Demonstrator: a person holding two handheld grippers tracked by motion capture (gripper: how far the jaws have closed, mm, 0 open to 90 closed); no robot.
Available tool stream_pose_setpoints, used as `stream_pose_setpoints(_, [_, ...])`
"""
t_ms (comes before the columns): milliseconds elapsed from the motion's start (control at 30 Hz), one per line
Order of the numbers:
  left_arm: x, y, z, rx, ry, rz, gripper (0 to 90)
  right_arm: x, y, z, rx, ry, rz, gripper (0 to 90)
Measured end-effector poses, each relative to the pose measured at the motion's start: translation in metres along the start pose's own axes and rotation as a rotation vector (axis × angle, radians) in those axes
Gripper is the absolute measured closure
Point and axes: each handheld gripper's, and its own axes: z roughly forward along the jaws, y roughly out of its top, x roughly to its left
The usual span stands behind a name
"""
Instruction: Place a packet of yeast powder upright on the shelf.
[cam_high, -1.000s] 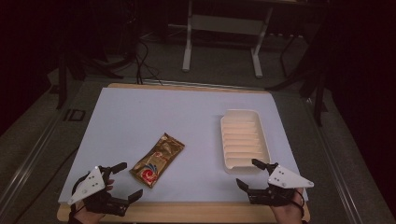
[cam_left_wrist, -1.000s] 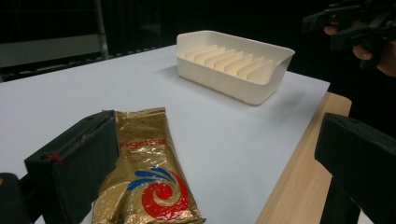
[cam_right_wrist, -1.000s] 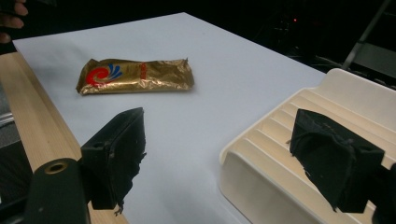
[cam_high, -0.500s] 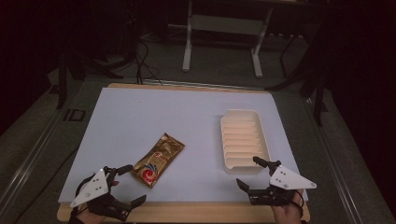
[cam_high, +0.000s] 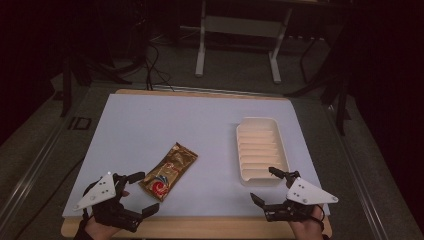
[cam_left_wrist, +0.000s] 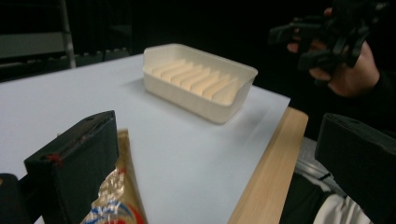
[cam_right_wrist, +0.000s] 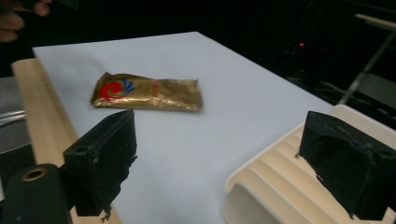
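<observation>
Judging the packet (cam_high: 168, 172) light, crinkly and slippery, we favoured its edge; both hand-held grippers (cam_high: 134, 196) (cam_high: 267, 188) gaped empty.

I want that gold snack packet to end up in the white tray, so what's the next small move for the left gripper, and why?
Probably ease the left gripper forward over the gold packet's near end. Its jaws stand open and hold nothing, the packet lies flat just ahead of them, and the ribbed white tray sits empty near the right gripper.

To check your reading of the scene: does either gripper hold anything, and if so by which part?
Nothing is held. The left gripper and right gripper are both open with nothing between the jaws; the gold packet and the cream tray lie untouched on the table.
</observation>
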Motion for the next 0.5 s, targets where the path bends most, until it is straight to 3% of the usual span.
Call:
stream_pose_setpoints(167, [0.005, 0.011, 0.005, 0.034, 0.014, 0.029, 0.2, 0.000, 0.002, 0.000, -0.018, -0.005, -0.001, 10.3])
stream_pose_setpoints(367, [0.016, 0.022, 0.016, 0.054, 0.033, 0.029, 0.3, 0.003, 0.003, 0.000, -0.030, 0.016, -0.009, 10.3])
stream_pose_setpoints(500, [0.025, 0.028, 0.023, 0.086, 0.037, 0.043, 0.3, 0.004, 0.003, 0.002, -0.014, 0.035, -0.007, 10.3])
